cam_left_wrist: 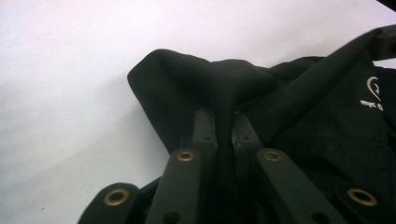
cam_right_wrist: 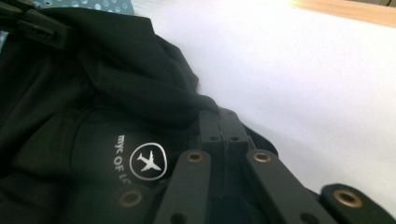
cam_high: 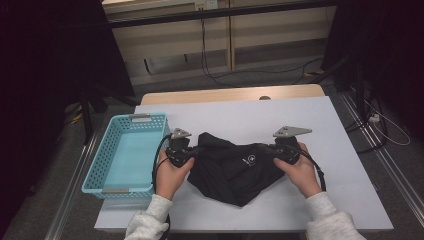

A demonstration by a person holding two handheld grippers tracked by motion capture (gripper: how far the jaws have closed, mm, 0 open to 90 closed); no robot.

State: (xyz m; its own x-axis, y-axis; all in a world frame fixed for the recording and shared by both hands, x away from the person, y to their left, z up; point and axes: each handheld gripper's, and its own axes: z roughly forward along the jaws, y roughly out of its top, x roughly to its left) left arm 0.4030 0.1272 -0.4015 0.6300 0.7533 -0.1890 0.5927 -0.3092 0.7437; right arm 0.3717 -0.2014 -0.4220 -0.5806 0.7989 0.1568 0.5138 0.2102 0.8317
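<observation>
A black garment (cam_high: pixel 232 167) with a small white aeroplane logo (cam_right_wrist: pixel 147 161) lies bunched on the white table cover (cam_high: pixel 250 117). My left gripper (cam_high: pixel 192 151) is shut on a fold at its left edge; in the left gripper view the cloth (cam_left_wrist: pixel 224 93) is pinched between the two jaws (cam_left_wrist: pixel 224 122). My right gripper (cam_high: pixel 272 151) is shut on the garment's right edge, its jaws (cam_right_wrist: pixel 223 122) pressed together over the fabric (cam_right_wrist: pixel 116 84). A hand holds each gripper from below.
A light blue perforated basket (cam_high: pixel 125 152) stands at the table's left side, close to my left gripper. Bare white cover lies behind and to the right of the garment. Beyond the table's far wooden edge (cam_high: pixel 230 94), cables run across the floor.
</observation>
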